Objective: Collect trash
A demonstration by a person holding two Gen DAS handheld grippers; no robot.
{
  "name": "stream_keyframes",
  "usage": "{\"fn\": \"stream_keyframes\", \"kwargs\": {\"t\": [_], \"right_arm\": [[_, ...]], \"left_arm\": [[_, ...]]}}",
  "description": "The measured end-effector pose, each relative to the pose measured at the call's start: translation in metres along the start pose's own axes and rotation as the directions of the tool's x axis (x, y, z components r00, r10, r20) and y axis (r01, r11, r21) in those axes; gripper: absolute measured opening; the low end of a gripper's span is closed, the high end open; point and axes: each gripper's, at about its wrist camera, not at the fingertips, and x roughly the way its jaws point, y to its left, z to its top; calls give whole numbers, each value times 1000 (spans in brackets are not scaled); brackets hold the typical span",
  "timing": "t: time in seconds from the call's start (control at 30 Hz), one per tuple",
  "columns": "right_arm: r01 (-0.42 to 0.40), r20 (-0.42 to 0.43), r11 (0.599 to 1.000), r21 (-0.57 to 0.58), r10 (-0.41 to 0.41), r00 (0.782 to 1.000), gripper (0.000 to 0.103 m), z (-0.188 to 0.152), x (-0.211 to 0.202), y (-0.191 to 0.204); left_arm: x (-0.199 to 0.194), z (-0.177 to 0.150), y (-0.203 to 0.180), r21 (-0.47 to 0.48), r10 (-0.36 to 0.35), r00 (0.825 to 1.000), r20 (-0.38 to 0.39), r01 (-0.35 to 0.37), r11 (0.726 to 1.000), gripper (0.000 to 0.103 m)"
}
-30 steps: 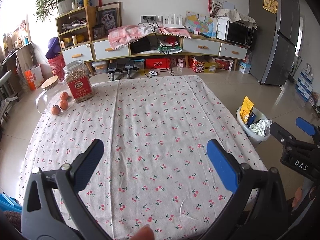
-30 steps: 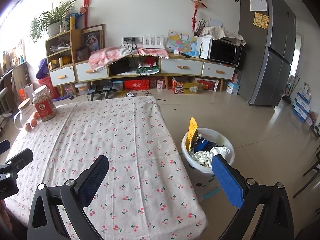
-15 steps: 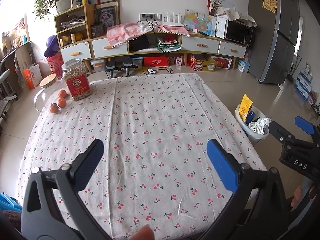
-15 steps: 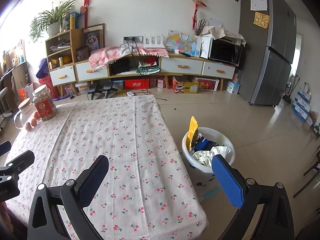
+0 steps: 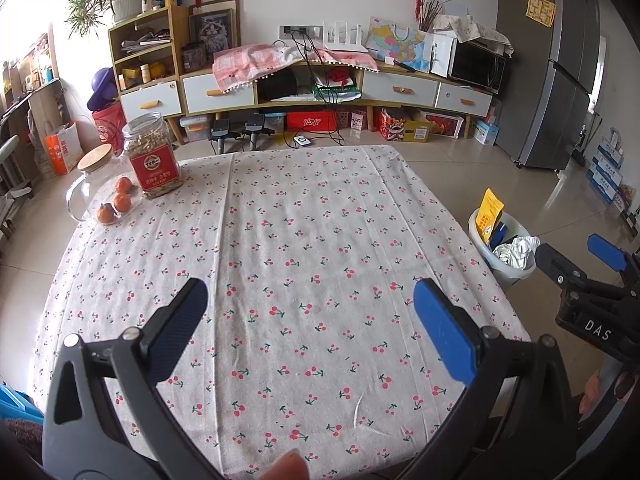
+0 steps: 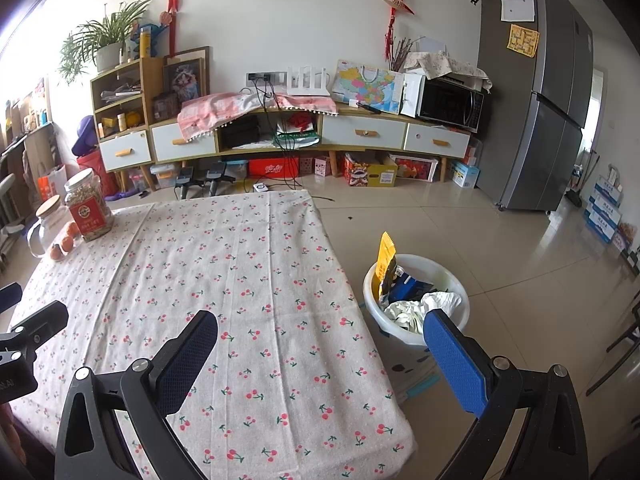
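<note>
Cherry-print tablecloth (image 5: 304, 240); right claw (image 5: 576, 256) housing reads "DAS".

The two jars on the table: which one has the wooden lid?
The clear glass jar at the table's far left corner, with a flat wooden lid. The taller jar beside it carries a red label and a clear lid instead.

White letters "DAS" stand on the black body of the right gripper (image 5: 600, 280), seen at the edge of the left wrist view. The red label on the clear plastic jar (image 5: 154, 156) and the white print on the red box under the sideboard (image 5: 312, 121) are too small to read.
</note>
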Motion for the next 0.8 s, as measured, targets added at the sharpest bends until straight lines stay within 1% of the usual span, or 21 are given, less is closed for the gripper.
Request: {"fn": "stream_keyframes", "kwargs": {"t": [0.5, 0.63, 0.73, 0.8], "right_arm": [[1, 0, 1000, -1, -1, 1000, 103, 0, 0, 0], [1, 0, 1000, -1, -1, 1000, 103, 0, 0, 0], [1, 2, 1000, -1, -1, 1000, 103, 0, 0, -1], [-22, 3, 1000, 1, 22, 1000, 103, 2, -4, -4]], "left_arm": [[0, 0, 0, -7, -4, 1000, -7, 4, 1000, 102], [2, -1, -1, -15, -16, 1000, -21, 16, 1000, 102], [3, -1, 0, -20, -39, 999, -36, 38, 999, 102], [3, 0, 3, -29, -57, 997, -50, 56, 998, 102]]}}
